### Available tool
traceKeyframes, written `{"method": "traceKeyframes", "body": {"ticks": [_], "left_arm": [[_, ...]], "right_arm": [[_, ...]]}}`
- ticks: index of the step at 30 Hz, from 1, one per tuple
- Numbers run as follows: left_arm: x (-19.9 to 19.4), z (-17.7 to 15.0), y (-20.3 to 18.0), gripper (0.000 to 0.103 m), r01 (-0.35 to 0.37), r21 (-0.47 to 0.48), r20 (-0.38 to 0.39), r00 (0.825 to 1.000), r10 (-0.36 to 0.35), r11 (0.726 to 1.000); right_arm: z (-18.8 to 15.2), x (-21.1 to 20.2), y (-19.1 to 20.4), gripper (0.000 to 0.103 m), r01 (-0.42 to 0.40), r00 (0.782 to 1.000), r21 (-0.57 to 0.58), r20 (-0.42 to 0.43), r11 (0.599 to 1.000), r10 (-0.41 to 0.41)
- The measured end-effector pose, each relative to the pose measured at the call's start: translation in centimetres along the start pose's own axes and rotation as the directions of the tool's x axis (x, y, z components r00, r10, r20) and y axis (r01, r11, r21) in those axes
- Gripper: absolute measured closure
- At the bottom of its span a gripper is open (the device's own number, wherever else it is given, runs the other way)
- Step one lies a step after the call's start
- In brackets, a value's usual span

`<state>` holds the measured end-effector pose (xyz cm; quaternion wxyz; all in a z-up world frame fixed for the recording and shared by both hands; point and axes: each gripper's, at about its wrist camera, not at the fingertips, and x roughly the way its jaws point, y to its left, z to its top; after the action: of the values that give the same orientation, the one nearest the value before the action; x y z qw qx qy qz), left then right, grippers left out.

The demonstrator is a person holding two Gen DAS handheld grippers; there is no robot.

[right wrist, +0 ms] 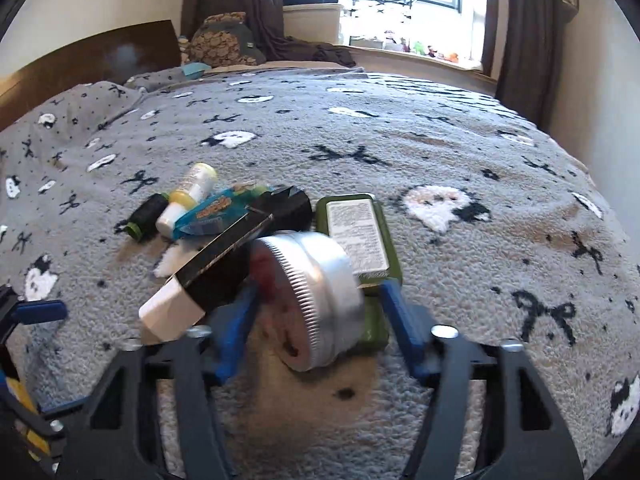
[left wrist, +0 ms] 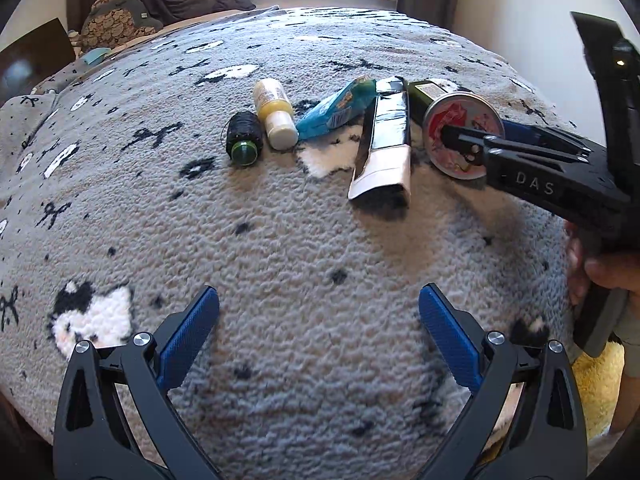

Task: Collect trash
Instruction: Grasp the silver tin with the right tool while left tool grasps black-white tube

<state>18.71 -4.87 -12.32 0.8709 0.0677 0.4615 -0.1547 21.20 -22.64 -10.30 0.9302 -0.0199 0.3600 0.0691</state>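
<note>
A row of trash lies on the grey patterned blanket (left wrist: 280,240): a black thread spool (left wrist: 242,140), a yellow-white bottle (left wrist: 274,114), a blue wrapper (left wrist: 336,110), a black-and-white carton (left wrist: 386,148), a green box (left wrist: 424,96) and a round metal tin (left wrist: 472,114). In the right wrist view the tin (right wrist: 316,280) stands tilted on its edge between the blue pads, and my right gripper (right wrist: 320,292) is shut on it. The carton (right wrist: 216,276) leans against its left side and the green box (right wrist: 358,236) lies behind. My left gripper (left wrist: 320,292) hangs open over bare blanket, short of the row.
A person's hand (left wrist: 600,272) holds the right gripper (left wrist: 476,136) at the bed's right side. A patterned pillow (right wrist: 224,40) and a dark headboard (right wrist: 92,60) are at the far left, with a windowsill (right wrist: 420,52) beyond. Something yellow and fluffy (left wrist: 600,380) lies by the bed's near right edge.
</note>
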Motion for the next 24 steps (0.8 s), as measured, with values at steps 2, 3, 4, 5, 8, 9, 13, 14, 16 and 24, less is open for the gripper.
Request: {"method": "traceKeyframes", "body": {"ticks": [2, 3, 4, 5, 8, 9, 13, 14, 16, 24], "left_arm": [[0.1, 0.3, -0.1, 0.008, -0.001, 0.0, 0.001, 1.0, 0.001, 1.0], [0.2, 0.4, -0.2, 0.008, -0.001, 0.001, 0.001, 1.0, 0.001, 1.0], [0.3, 0.5, -0.2, 0.008, -0.003, 0.003, 0.002, 1.0, 0.003, 1.0], [0.3, 0.6, -0.3, 0.008, -0.004, 0.005, 0.002, 1.0, 0.004, 1.0], [0.3, 0.9, -0.5, 0.008, -0.006, 0.008, 0.005, 1.0, 0.006, 1.0], [0.3, 1.0, -0.6, 0.008, -0.006, 0.009, 0.005, 1.0, 0.006, 1.0], [0.2, 1.3, -0.9, 0.008, -0.004, 0.009, 0.006, 1.0, 0.004, 1.0], [0.2, 1.4, -1.0, 0.008, -0.003, 0.011, 0.007, 1.0, 0.002, 1.0], [0.1, 1.7, -1.4, 0.008, 0.0, 0.023, 0.011, 1.0, 0.0, 1.0], [0.6, 4.4, -2.8, 0.009, -0.012, 0.052, 0.064, 0.998, 0.008, 0.999]], "right_arm": [[0.2, 0.0, 0.1, 0.061, -0.009, 1.0, -0.008, 0.001, 1.0, 0.009], [0.2, 0.0, 0.3, 0.062, -0.015, 1.0, -0.014, 0.0, 1.0, 0.015], [0.3, -0.1, 0.4, 0.065, -0.025, 1.0, -0.015, -0.001, 1.0, 0.025], [0.3, -0.1, 0.5, 0.068, -0.036, 0.999, -0.013, -0.002, 0.999, 0.036], [0.4, -0.4, 0.8, 0.071, -0.124, 0.992, 0.005, -0.021, 0.992, 0.124], [0.4, -0.5, 1.2, 0.071, -0.128, 0.992, -0.005, -0.023, 0.992, 0.128], [0.4, 0.1, 2.1, 0.071, -0.079, 0.997, -0.047, -0.027, 0.996, 0.078], [0.5, 0.4, 2.1, 0.071, -0.075, 0.997, -0.043, -0.036, 0.996, 0.074], [0.3, 1.4, 1.7, 0.075, -0.072, 0.996, -0.024, -0.06, 0.997, 0.07], [0.5, -3.3, -2.1, 0.075, -0.031, 0.999, 0.054, 0.024, 0.998, 0.03]]}}
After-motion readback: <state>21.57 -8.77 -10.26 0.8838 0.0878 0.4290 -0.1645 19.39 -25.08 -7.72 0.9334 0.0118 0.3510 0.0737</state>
